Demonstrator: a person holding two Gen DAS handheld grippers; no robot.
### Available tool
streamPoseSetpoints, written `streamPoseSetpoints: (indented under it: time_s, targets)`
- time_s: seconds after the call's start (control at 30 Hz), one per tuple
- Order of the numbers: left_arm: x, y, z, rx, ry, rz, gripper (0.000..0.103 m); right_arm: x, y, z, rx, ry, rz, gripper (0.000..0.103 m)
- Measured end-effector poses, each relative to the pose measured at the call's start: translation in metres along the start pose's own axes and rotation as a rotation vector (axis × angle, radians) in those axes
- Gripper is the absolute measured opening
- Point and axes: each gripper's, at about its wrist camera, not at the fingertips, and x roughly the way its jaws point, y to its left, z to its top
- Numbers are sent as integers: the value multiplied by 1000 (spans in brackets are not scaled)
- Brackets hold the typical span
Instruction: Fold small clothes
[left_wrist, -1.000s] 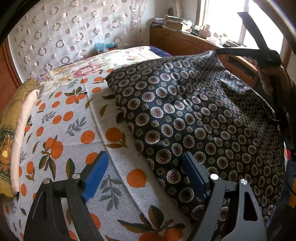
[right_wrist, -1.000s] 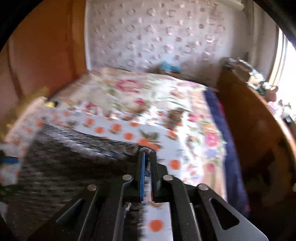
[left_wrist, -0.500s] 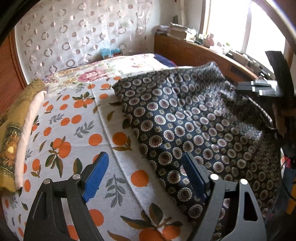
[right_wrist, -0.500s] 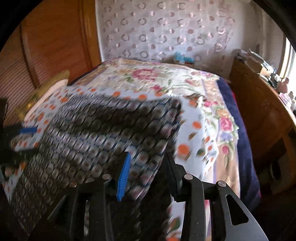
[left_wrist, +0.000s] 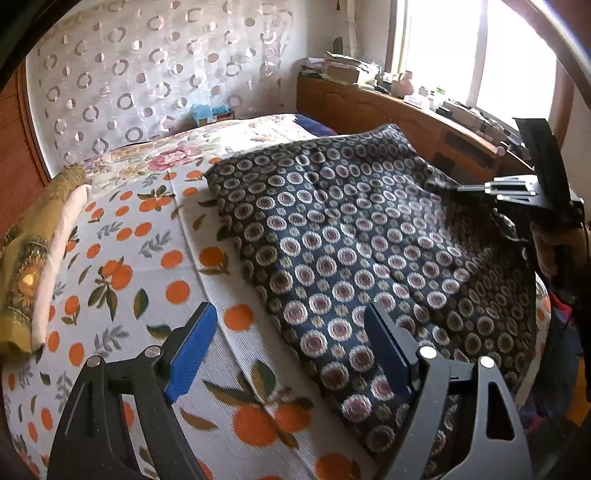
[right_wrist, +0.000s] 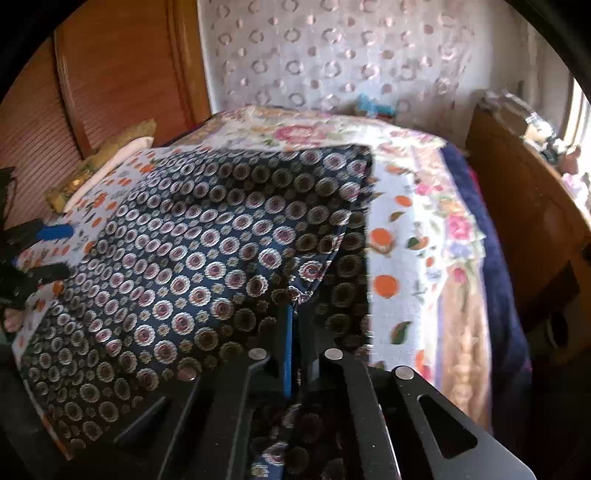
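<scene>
Navy patterned cloth (right_wrist: 207, 258) has its right edge pinched in the right claw (right_wrist: 293, 325); left claw (left_wrist: 291, 343) spread, empty.

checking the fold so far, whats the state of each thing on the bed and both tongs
dark patterned garment: spread on the bed, one edge lifted by the right tongs
right tongs: shut on the garment's edge
left tongs: open, empty, over the garment's near edge
orange-print sheet: flat under the garment
yellow cloth: folded at bed's edge
</scene>
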Motion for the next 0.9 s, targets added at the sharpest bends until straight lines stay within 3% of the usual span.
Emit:
streamPoseSetpoints:
  time_s: [0.3,0.37,0.5,0.63,0.9]
  targets:
    - [-10,-7,-13,-2,11,3,82,-26,-24,-15,77,-48,-95,2]
    - [-13,-9,-17,0,8,5,82,-30,-22,-17,89,-46,-113,12]
    - [-18,-13,-24,5,9,17,82,-45,3,-29,89,-76,-107,22]
    - [-19,-16,-31,-3,17,17,82,-62,19,-46,82,-114,-91,56]
    - [-21,-21,-39,5,39,-6,82,-72,52,-75,56,-110,-55,61]
